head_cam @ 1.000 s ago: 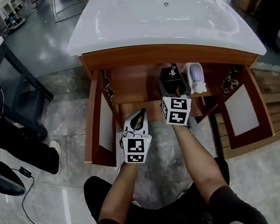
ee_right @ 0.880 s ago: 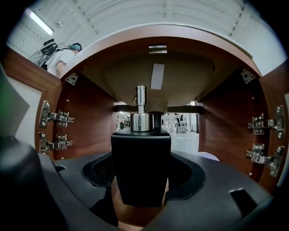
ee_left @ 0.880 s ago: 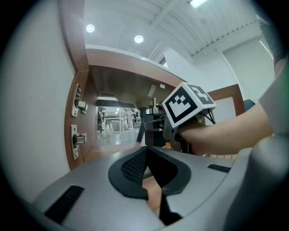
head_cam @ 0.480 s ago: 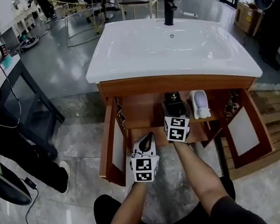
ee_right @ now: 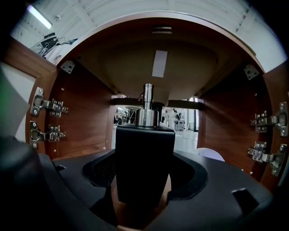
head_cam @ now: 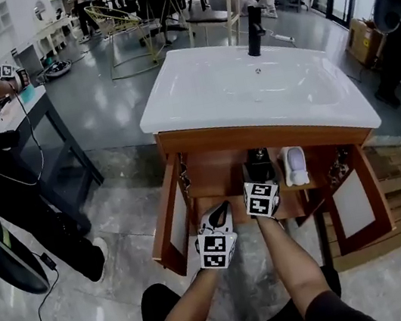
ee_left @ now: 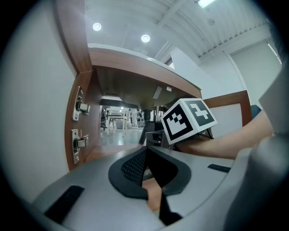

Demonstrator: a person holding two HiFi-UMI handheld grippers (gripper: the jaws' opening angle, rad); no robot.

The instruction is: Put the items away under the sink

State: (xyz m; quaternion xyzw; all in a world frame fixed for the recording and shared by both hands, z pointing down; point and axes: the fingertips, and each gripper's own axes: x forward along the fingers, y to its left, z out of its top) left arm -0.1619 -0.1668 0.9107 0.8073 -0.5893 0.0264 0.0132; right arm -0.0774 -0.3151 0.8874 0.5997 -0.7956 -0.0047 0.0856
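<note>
Now | soap dispenser [ee_right: 144, 151] upright | clamped between right gripper [ee_right: 143, 180] jaws

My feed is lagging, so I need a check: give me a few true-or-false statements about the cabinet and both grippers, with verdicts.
1. The right gripper grips a black soap dispenser inside the cabinet. True.
2. Both cabinet doors are closed. False: the left door and the right door stand open.
3. A white item lies in the cabinet to the right of the dispenser. True.
4. The left gripper carries a bottle. False: its jaws meet with nothing between them.
5. The faucet is white. False: it is black.
</note>
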